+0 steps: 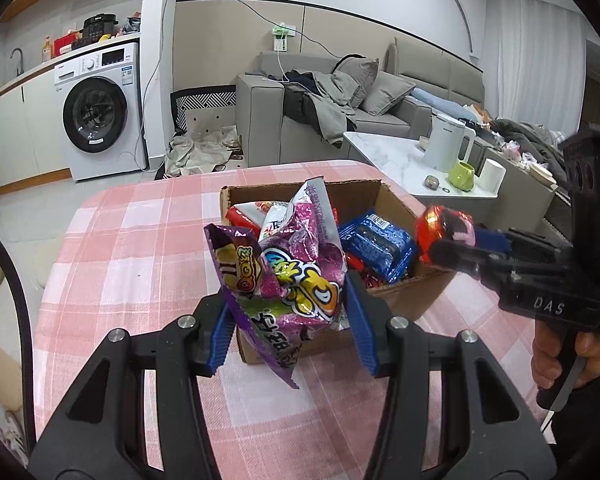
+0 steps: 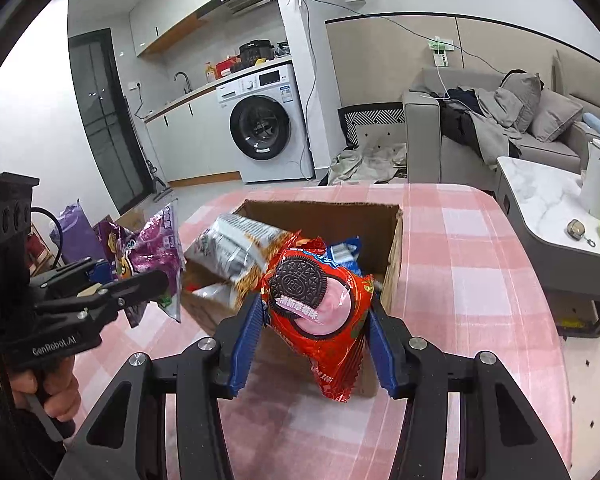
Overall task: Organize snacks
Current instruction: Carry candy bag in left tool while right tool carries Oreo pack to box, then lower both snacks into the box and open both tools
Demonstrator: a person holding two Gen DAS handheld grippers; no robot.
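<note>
Below both grippers lies the table with a pink checked cloth (image 1: 140,248), and on it stands an open cardboard box (image 2: 392,248) filled with snack packets. From the left gripper (image 1: 288,320) the box is just ahead and a little lower; its near wall is partly hidden behind the packet that this gripper carries. The left jaws are closed on a purple snack bag (image 1: 296,280), which is crumpled between the two blue pads and hangs down below them, above the near edge of the box. To the right of this tool, over the right side of the box, the right gripper (image 2: 316,328) is seen. Its jaws are pressed on both sides of a red Oreo packet (image 2: 320,312), and the packet stands tilted between the pads with its lower end hanging free in front of the box wall. Inside the box, beyond the right fingers, lie a silver and orange bag (image 2: 240,252) that leans on the left wall, and a blue packet (image 1: 380,248) at the far right part. A person's hand (image 1: 580,356) holds the handle of the right tool.
</note>
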